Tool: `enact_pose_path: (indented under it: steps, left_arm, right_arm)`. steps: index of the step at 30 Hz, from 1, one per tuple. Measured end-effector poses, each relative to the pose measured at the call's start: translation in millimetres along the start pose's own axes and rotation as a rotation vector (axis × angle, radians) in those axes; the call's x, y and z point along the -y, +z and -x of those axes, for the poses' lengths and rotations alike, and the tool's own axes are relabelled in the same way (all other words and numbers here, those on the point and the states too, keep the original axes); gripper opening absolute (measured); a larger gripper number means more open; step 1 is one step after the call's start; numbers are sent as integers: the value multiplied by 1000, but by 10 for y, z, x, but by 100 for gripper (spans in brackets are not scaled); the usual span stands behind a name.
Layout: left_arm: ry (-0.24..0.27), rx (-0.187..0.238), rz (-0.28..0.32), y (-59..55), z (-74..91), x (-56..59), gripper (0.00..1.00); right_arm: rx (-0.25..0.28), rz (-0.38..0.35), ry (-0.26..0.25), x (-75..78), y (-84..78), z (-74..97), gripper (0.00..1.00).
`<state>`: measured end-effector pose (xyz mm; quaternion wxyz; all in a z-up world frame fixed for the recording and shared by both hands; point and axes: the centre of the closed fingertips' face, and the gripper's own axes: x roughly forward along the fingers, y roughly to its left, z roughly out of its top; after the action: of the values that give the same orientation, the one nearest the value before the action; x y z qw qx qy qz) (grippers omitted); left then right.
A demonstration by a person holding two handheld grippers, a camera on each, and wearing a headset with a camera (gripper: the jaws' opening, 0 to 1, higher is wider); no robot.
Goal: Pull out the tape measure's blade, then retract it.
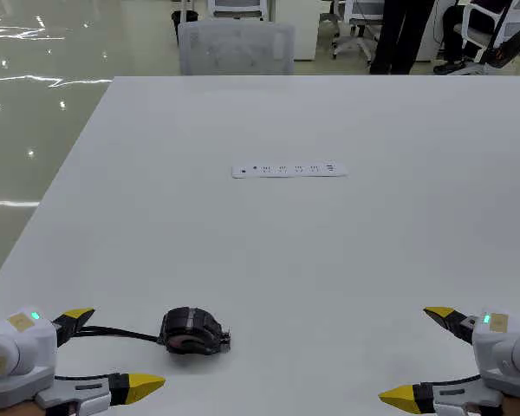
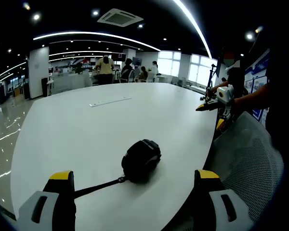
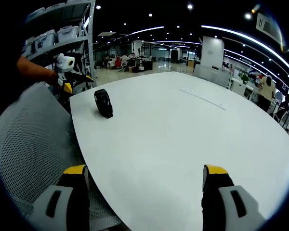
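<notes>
On smooth table [image 1: 329, 260], rounded tape measure [image 1: 192, 330]

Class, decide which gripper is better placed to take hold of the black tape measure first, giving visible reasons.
Left. The left gripper, jaws open, sits right beside the black tape measure, whose black strap trails toward it. The right gripper, also open, is far off across the white table.

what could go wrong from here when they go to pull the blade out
1. The tape measure lies loose near the table edge; a nudge could knock it off.
2. Its strap runs toward the open left gripper, which may pinch the strap instead of the tape measure itself.
3. The open right gripper is far off; a pull with nothing holding the tape measure would likely just drag it.
</notes>
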<state>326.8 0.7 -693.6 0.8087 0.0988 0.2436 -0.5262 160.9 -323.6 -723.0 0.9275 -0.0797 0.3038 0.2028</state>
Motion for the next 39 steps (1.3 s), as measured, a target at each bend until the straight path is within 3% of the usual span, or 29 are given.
enact_pose_path:
  steps: [3, 7, 13, 23, 28, 32, 36, 39]
  left_arm:
    - [8, -7, -30, 7, -8, -7, 100]
    - [29, -13, 1, -11, 3, -90, 100]
    - [36, -14, -1, -12, 19, -138, 100]
    - [28, -2, -24, 61, -24, -92, 100]
    - [11, -50, -77, -2, -68, -78, 100]
    - [-18, -57, -81, 17, -104, -51, 100]
    - [-66, -119, -185, -13, -163, -18, 92]
    - [-82, -140, -196, -1, -230, -37, 92]
  right_arm:
    - [-10, 1, 5, -6, -28, -27, 100]
    - [-12, -2, 4, 15, -19, -47, 100]
    - [-9, -2, 5, 33, 11, -77, 100]
    - [-9, -1, 15, 22, 41, -119, 100]
    - [-16, 8, 17, 24, 34, -117, 100]
    - [-18, 16, 20, 16, 45, -115, 100]
    - [-18, 28, 34, -12, 96, -166, 99]
    - [-11, 34, 38, -13, 161, -196, 99]
